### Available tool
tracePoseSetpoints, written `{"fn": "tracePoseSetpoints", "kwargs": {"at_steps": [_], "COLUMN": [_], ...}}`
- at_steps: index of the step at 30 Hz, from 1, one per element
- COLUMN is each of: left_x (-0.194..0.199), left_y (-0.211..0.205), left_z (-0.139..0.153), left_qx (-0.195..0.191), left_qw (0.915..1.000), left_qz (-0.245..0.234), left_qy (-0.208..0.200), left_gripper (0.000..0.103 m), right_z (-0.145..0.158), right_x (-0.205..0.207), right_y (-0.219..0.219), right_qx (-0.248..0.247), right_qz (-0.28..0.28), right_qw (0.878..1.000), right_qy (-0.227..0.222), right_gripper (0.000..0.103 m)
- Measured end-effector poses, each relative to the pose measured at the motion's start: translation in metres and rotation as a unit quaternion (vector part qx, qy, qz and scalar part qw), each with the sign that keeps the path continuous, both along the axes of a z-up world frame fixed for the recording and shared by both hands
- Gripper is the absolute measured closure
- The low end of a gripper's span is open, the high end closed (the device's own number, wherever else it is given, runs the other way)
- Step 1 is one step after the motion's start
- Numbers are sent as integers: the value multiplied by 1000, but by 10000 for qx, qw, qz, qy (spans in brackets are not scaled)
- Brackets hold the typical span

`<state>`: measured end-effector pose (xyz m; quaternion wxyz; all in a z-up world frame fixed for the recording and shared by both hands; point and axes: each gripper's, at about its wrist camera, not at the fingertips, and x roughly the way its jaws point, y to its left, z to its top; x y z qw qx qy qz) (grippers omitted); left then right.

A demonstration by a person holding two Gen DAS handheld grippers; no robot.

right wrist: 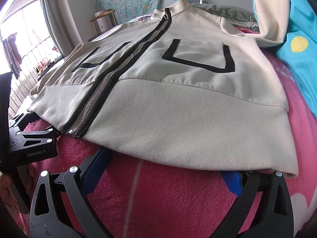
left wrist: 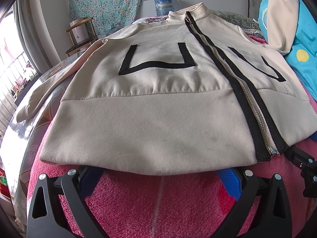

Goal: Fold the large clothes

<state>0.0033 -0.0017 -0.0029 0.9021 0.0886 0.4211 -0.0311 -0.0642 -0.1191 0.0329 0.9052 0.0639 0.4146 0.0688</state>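
At the jacket (left wrist: 150,107) hem, both grippers' fingers (left wrist: 229,182) spread wide.

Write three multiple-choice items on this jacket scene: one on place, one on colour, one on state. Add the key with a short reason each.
1. Where does the cream jacket lie?
A. On a pink fleece blanket
B. On a wooden chair
C. On a bare floor

2. What colour is the trim around the jacket's pockets?
A. Red
B. Black
C. Green

3. How is the jacket's zipper?
A. Open all the way
C. Missing
B. Closed from hem to collar

Key: 1 A, the pink fleece shows under and in front of the hem. 2 B, each pocket is outlined by a black band. 3 B, the metal teeth run joined between the black strips up to the collar.

Both the left gripper and the right gripper are open at the hem.
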Motion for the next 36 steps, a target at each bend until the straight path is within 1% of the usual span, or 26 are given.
{"fn": "tracePoseSetpoints", "kwargs": {"at_steps": [15,21,26,29,32,36], "left_x": [-2,-3,-1,0,4,1], "left_y": [-1,0,-2,0,2,-2], "left_z": [2,3,4,6,8,9], "left_qx": [-2,25,153,101,34,174], "left_qw": [10000,10000,9999,9999,9997,9996], "left_qz": [2,4,43,45,49,89], "left_qy": [-25,-20,14,85,234,211], "left_gripper": [4,4,4,4,4,4], "right_z": [0,2,5,8,12,18], "right_x": [0,1,2,3,4,6], "right_y": [2,1,-2,-4,-5,-12], "right_qx": [27,19,78,151,223,425], "right_qz": [4,4,8,-69,-203,-394], "right_qw": [10000,10000,9998,9994,9983,9957], "right_qy": [-6,76,192,291,490,718], "right_gripper": [7,7,7,7,7,7]}}
